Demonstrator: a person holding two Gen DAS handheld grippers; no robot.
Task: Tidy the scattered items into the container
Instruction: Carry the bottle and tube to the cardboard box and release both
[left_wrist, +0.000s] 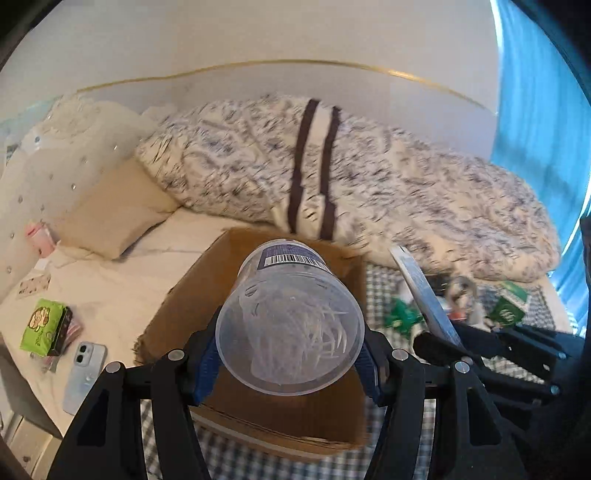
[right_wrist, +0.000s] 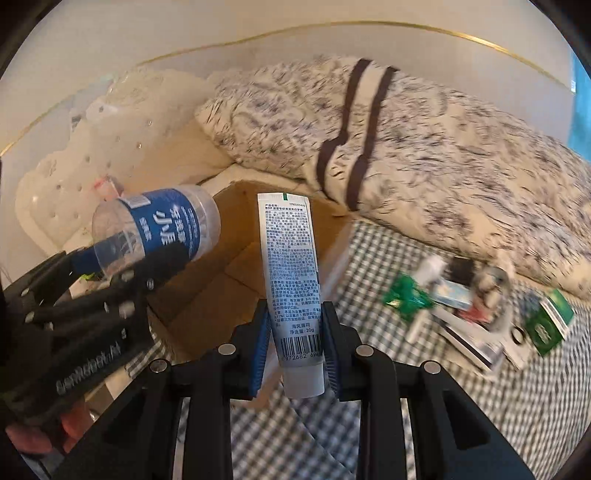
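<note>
Box: looks empty.
L claw: clamps jar, over box.
R claw: pinches tube, over box.
Left: pile beside box.

We see a bedroom in soft daylight. A pale wall rises behind the bed, with a thin gold trim line running across it. At the left stands a cream tufted headboard studded with small buttons, a beige pillow leaning near it. A bulky speckled duvet with two dark stripes lies heaped along the wall. A bright blue curtain hangs at the right edge. A gingham cloth covers the near part of the mattress.
</note>
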